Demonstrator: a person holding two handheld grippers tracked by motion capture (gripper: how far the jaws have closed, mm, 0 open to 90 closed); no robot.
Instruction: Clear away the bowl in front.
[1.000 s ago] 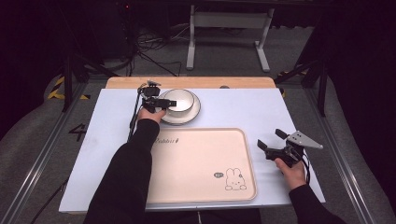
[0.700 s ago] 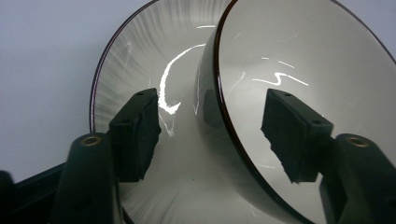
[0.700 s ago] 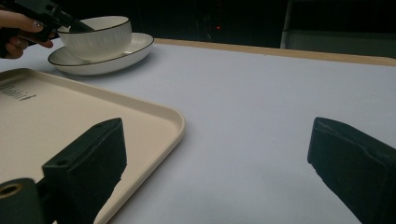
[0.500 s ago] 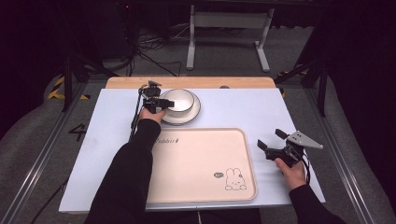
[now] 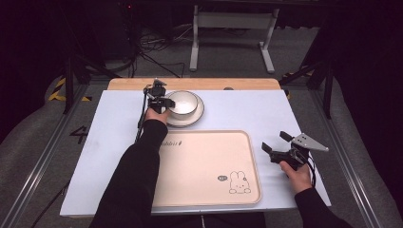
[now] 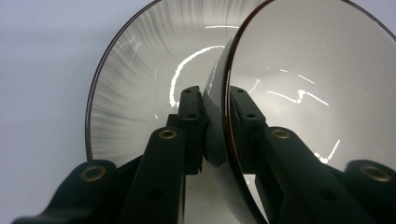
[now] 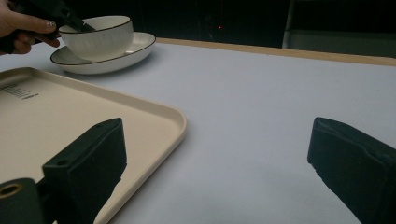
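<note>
A: Start nearest the person. What lies in front?

B: In the high view, a cream tray (image 5: 204,166) takes up the near middle of the white table (image 5: 95,142), with a rabbit drawn at its 4 o'clock corner. The right gripper (image 5: 274,142) sits just off the tray's 3 o'clock edge, jaws spread wide with nothing between them. Its own view confirms that: two black jaws far apart over bare tabletop, the tray's rounded corner (image 7: 177,116) at the left.

A: And farther out?

B: At the tray's 11 o'clock stands a white bowl (image 5: 183,103) inside a shallow plate (image 5: 198,114). The left gripper (image 5: 164,102) meets the bowl from its 9 o'clock side.

A: Is it gripping?

B: Yes. The left gripper view shows what the high view cannot: one jaw inside the bowl (image 6: 317,84), one outside, both pads pressed on the dark-rimmed wall, and the plate (image 6: 135,93) behind. The jaws have just been closing, and they are now clenched on the rim.

A: So which step is this?

B: I'd judge the grasp is just made and the lift not begun; in the right gripper view the bowl (image 7: 95,37) looks seated in the plate (image 7: 135,49), perhaps slightly tipped. Next likely comes a straight lift clear of the plate, keeping the bowl level, probably toward the tray.
</note>
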